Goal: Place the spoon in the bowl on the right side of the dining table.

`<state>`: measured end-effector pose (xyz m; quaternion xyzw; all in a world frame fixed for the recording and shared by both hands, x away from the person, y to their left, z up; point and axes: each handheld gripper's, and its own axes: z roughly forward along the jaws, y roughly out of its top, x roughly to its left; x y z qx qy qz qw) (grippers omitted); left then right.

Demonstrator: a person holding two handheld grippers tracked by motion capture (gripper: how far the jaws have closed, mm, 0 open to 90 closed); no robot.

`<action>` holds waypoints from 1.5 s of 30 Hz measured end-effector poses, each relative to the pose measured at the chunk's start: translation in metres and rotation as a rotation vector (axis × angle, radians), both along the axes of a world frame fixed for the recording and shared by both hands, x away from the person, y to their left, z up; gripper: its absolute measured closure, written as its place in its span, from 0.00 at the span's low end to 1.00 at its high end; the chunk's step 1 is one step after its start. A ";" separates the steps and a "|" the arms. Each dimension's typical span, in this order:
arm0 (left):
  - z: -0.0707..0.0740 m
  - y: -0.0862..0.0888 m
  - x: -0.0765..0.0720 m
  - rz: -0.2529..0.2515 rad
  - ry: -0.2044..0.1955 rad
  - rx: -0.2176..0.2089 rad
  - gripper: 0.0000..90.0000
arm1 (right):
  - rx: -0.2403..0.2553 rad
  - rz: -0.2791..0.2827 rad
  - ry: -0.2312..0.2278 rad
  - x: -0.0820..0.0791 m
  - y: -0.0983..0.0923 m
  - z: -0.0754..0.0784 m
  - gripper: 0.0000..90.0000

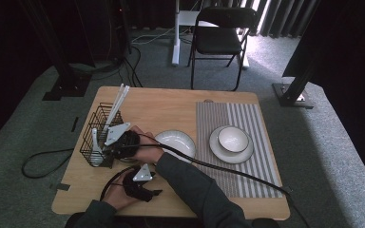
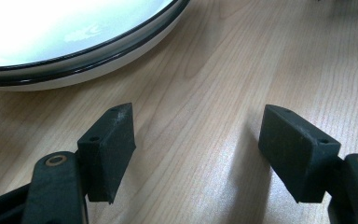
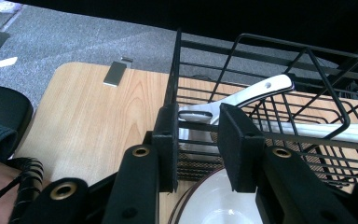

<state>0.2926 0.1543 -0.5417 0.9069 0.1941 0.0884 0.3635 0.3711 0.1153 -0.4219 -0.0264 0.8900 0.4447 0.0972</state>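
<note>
The black wire basket [image 3: 270, 102] stands at the table's left edge with a white spoon [image 3: 242, 100] in it, and the right gripper [image 3: 196, 140] has its jaws closed to a narrow gap on the basket's near wall — whether the pads press the wire I cannot tell. The left gripper [image 2: 198, 149] rests nearer on the wooden table [image 2: 223, 70], jaws wide apart on nothing, just beside the white plate [image 2: 51, 42].

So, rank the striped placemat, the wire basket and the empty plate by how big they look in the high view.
Largest to smallest:
1. striped placemat
2. wire basket
3. empty plate
The basket and the plate look close in size, so their order is unsure; the right claw and hand cover part of the basket.
</note>
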 end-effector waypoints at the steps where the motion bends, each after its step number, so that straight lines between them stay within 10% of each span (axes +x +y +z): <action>1: 0.000 0.000 0.000 0.000 0.001 -0.001 0.31 | -0.002 0.001 -0.001 0.000 0.000 -0.001 0.76; 45: 0.000 0.000 0.000 0.001 0.001 -0.001 0.30 | 0.008 -0.002 0.005 0.000 0.008 -0.002 0.81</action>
